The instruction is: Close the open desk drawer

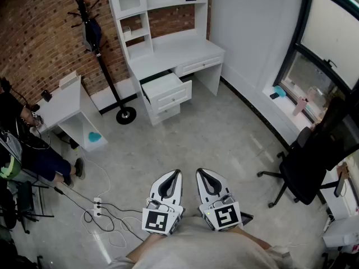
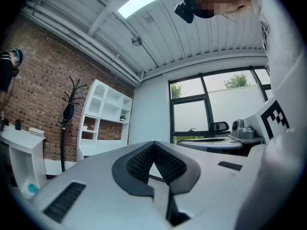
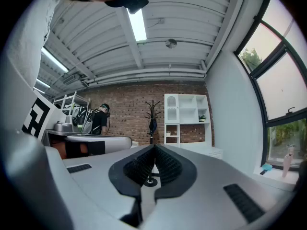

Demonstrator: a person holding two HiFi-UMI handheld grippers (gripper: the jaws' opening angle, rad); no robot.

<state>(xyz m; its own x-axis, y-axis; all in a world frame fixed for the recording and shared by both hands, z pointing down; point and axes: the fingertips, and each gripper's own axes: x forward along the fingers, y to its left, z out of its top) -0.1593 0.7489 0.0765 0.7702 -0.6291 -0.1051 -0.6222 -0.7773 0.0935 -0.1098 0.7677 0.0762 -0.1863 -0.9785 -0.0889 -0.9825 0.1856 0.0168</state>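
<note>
We hold the left hand-held gripper (image 1: 176, 174) and the right hand-held gripper (image 1: 200, 172) side by side, close to our body and well apart from the table (image 1: 185, 50). Each has its jaws pressed together at the tips, with nothing between them. The drawer (image 1: 167, 92) is the top one of the stack under the table's left part, drawn out toward us. We judge it a stiff, boxy thing on runners, light enough to slide under a steady push but likely to bind if shoved at one corner. So we would not grip it: closed tips set against the middle of its front panel, pushing straight toward the table, should serve. The pale floor (image 1: 224, 139) in front of the table is open, with cables (image 1: 104, 212) lying off to the left. A coat stand (image 1: 100, 49) stands just left of the table, and a window (image 1: 331, 49) and an office chair (image 1: 303, 170) are well to its right
</note>
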